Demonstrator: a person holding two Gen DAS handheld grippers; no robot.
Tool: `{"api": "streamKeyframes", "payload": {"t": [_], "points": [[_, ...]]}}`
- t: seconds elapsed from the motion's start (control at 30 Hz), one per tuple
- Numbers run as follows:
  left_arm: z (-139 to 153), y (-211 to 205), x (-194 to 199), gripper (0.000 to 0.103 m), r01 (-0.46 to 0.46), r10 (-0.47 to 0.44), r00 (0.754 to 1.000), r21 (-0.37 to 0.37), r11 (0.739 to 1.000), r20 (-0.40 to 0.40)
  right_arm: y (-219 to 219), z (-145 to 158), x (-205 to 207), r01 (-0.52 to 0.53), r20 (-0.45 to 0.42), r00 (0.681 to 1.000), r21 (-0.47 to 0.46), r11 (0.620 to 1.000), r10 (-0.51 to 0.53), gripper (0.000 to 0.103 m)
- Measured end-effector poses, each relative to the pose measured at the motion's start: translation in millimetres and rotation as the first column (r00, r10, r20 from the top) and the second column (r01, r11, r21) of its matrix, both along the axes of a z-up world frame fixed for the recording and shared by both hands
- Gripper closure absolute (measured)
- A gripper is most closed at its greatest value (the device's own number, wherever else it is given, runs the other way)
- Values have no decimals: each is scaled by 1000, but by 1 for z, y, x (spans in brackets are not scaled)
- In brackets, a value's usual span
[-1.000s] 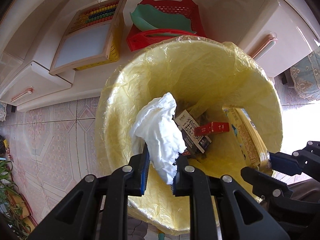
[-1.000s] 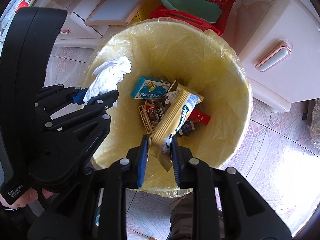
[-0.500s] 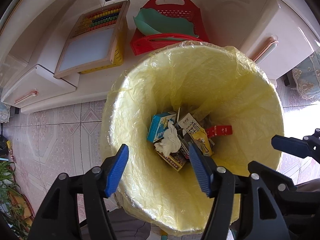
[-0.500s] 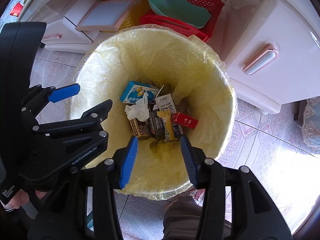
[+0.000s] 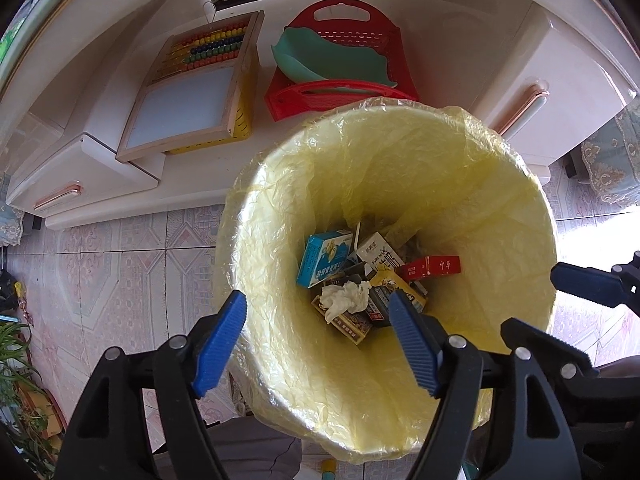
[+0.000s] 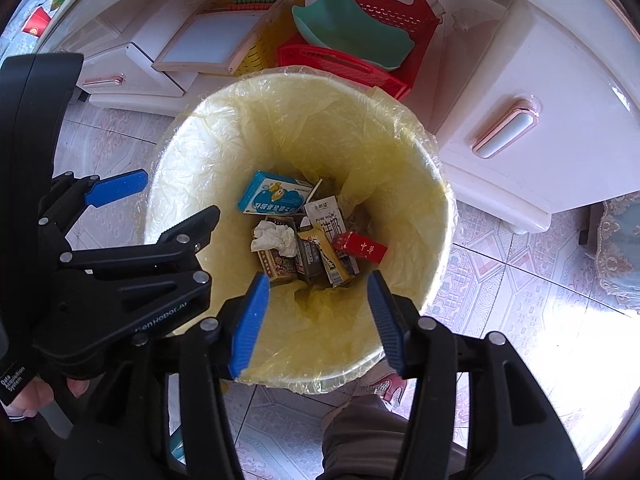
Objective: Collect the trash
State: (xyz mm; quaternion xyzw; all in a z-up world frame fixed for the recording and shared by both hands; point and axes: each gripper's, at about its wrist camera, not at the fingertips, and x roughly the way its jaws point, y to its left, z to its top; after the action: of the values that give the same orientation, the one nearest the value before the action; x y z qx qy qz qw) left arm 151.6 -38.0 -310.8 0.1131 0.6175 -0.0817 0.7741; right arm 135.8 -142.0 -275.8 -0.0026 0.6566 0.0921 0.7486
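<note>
While both grippers — left (image 5: 318, 336), right (image 6: 318, 314) — hang released, jaws just opened, bin (image 6: 434, 216) stands on tiled floor (image 6: 520, 276) beside white cabinet (image 6: 560, 80).

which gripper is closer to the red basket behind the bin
Left, going by its placing. The left gripper hangs over the bin's rim toward the red basket; the right gripper hangs over the opposite rim.

Left gripper (image 5: 320, 338) and right gripper (image 6: 318, 318) just opened, pointing down, empty

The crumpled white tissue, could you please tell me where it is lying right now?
In both wrist views the crumpled white tissue lies at the bottom of the yellow-lined bin, on a brown box, just below the blue carton.
</note>
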Motion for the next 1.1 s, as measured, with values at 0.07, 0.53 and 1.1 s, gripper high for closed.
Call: {"api": "streamKeyframes", "payload": {"t": [0.07, 0.53, 1.1], "points": [[7, 2, -1, 29, -12, 12, 1000, -4, 1000, 12, 0, 7, -1, 2, 19, 1000, -4, 1000, -2, 49], [89, 26, -27, 14, -75, 80, 978, -33, 997, 190, -6, 76, -30, 91, 214, 973, -21, 996, -85, 11], [205, 56, -78, 7, -125, 165, 910, -127, 984, 381, 4, 180, -81, 149, 479, 868, -4, 989, -128, 6]]}}
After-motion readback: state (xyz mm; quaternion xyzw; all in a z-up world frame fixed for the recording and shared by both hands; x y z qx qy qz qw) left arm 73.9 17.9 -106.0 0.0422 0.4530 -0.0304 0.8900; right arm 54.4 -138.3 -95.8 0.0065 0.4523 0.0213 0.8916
